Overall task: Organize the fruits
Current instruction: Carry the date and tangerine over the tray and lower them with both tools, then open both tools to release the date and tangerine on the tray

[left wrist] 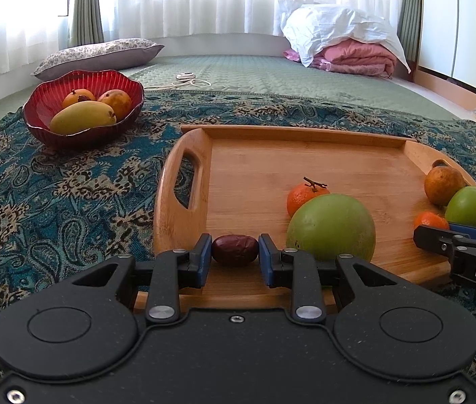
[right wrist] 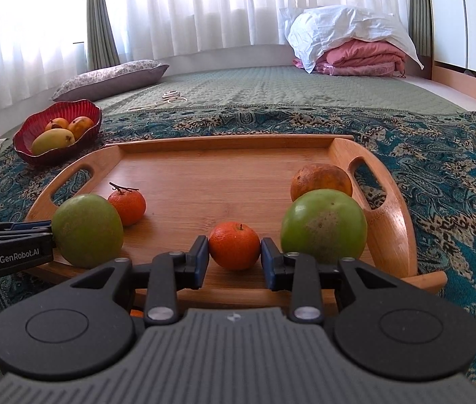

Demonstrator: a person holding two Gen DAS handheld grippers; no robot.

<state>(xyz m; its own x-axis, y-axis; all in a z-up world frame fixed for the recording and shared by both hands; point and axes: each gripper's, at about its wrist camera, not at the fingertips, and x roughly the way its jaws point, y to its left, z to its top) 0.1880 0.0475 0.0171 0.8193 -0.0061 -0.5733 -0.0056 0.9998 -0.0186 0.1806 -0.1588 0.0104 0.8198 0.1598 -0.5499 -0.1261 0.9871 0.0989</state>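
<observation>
A wooden tray [left wrist: 271, 158] [right wrist: 204, 175] lies on the patterned cloth. My left gripper [left wrist: 234, 250] is shut on a dark red date [left wrist: 234, 249] over the tray's near edge. My right gripper [right wrist: 234, 250] is shut on a small tangerine [right wrist: 234, 249], which also shows in the left wrist view [left wrist: 430, 220]. On the tray lie a large green fruit [left wrist: 330, 227] [right wrist: 86, 230], a stemmed tangerine [left wrist: 303, 197] [right wrist: 127, 205], a second green fruit [right wrist: 322, 227] [left wrist: 468, 205] and a brownish orange [right wrist: 320, 178] [left wrist: 443, 185].
A red ribbed bowl [left wrist: 79, 80] [right wrist: 36, 121] at the far left holds a yellow mango [left wrist: 81, 118] and two orange fruits. A pillow [left wrist: 100, 55], a white cable [left wrist: 184, 80] and folded pink bedding [left wrist: 355, 57] lie on the green mat behind.
</observation>
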